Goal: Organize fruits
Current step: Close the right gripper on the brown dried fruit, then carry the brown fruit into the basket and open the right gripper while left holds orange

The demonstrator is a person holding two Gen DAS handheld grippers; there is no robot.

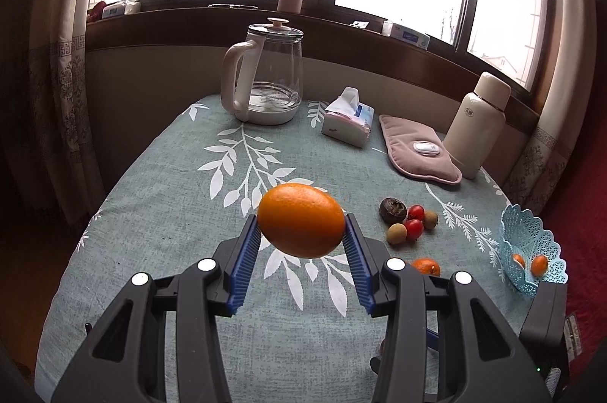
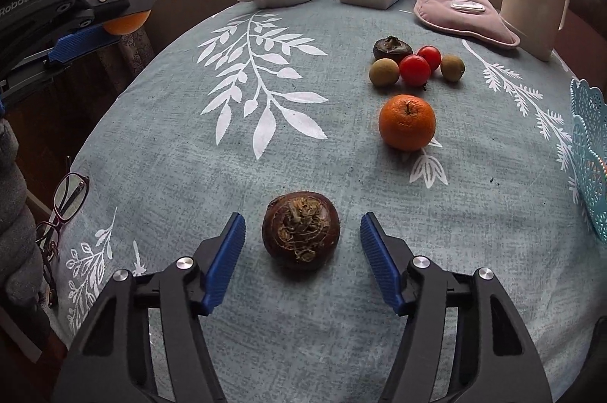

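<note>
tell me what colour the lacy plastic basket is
Light blue lacy plastic basket, clearest in the left wrist view.

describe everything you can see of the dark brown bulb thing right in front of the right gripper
The brown bulb is a squat, rounded thing with glossy dark reddish-brown skin, like a water chestnut. Its top faces the camera and carries a rough, dry, tan fibrous crown. It rests on the leaf-print tablecloth, alone, well apart from the other fruit. It lies centred between the blue ribbed fingers of the open right gripper; neither finger touches it, with a gap on each side.
</note>
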